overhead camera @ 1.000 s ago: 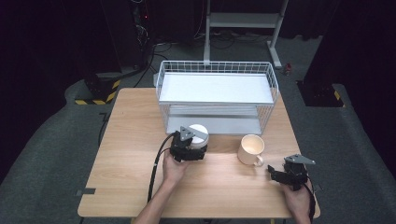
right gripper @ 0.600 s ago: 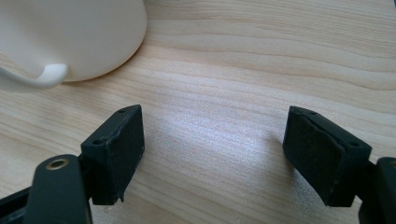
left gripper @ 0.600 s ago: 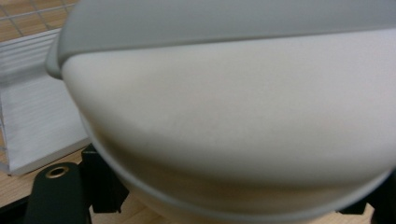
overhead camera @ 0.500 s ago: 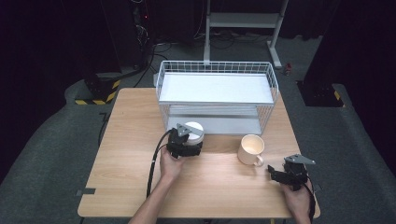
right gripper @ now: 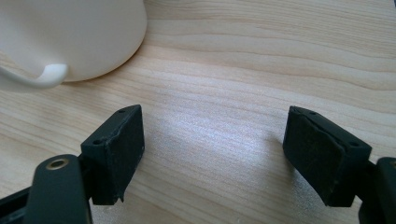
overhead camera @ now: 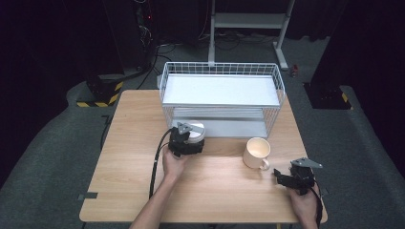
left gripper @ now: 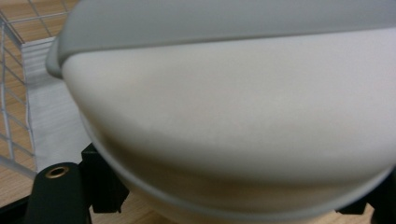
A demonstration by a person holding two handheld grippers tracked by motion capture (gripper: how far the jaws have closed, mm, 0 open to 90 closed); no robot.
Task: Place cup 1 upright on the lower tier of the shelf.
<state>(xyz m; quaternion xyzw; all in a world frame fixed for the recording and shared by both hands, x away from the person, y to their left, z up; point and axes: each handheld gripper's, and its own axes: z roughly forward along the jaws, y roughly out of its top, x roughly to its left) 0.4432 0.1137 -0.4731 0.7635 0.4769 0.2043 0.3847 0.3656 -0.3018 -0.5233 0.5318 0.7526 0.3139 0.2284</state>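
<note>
L gripper [overhead camera: 187, 141] clamps the white bowl [left gripper: 233, 116] right at the wire rack's [overhead camera: 272, 102] lower-shelf front edge. R gripper [right gripper: 212, 154] gapes wide, nothing inside, near the cream mug [overhead camera: 257, 151] on the table [overhead camera: 129, 143].

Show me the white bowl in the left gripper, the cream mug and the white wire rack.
white bowl [left gripper: 224, 116], left gripper view, its curved side.
cream mug [overhead camera: 257, 152], high view, its wall.
white wire rack [overhead camera: 276, 107], high view, its right mesh wall.

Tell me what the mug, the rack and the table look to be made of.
Mug: likely glazed ceramic, smooth cream surface with a soft sheen. Rack: white coated metal wire by its thin grid walls; its flat shelves may be painted sheet. Table: light wood or wood-look laminate, showing grain lines, matte.
</note>
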